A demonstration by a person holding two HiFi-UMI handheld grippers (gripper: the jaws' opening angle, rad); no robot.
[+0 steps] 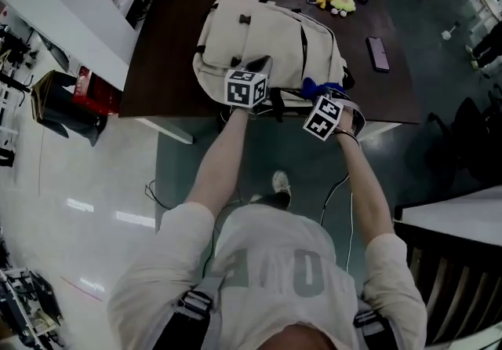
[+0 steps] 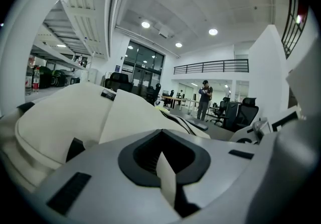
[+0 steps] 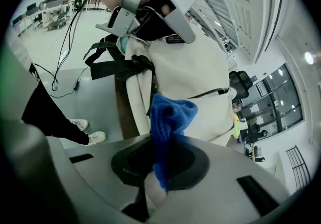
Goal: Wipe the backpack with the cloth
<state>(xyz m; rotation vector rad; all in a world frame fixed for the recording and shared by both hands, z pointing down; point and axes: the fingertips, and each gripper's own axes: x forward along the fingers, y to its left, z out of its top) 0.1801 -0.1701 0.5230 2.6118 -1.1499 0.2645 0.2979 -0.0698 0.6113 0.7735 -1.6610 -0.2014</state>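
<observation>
Our left claw point(image 2: 164, 170) is clamped shut on a thin fold of the cream backpack point(image 1: 267, 34). We reckon it's there purely as an anchor, so the bag doesn't slide across the table point(image 1: 176, 50) once the rubbing starts. The bulk of the bag lies straight ahead of that claw and a bit off to its left. Our right claw point(image 3: 159, 168) is closed tight on the blue cloth point(image 3: 170, 115), with a wad poking out past the jaw tips. That makes sense to us: the soft bit meets the fabric, not the hard jaws. The bag's side panel sits right in front of this claw, the black straps point(image 3: 118, 65) are off to one side, and the other claw pinches the bag farther ahead. We can't tell whether the cloth is touching the bag or just shy of it.
</observation>
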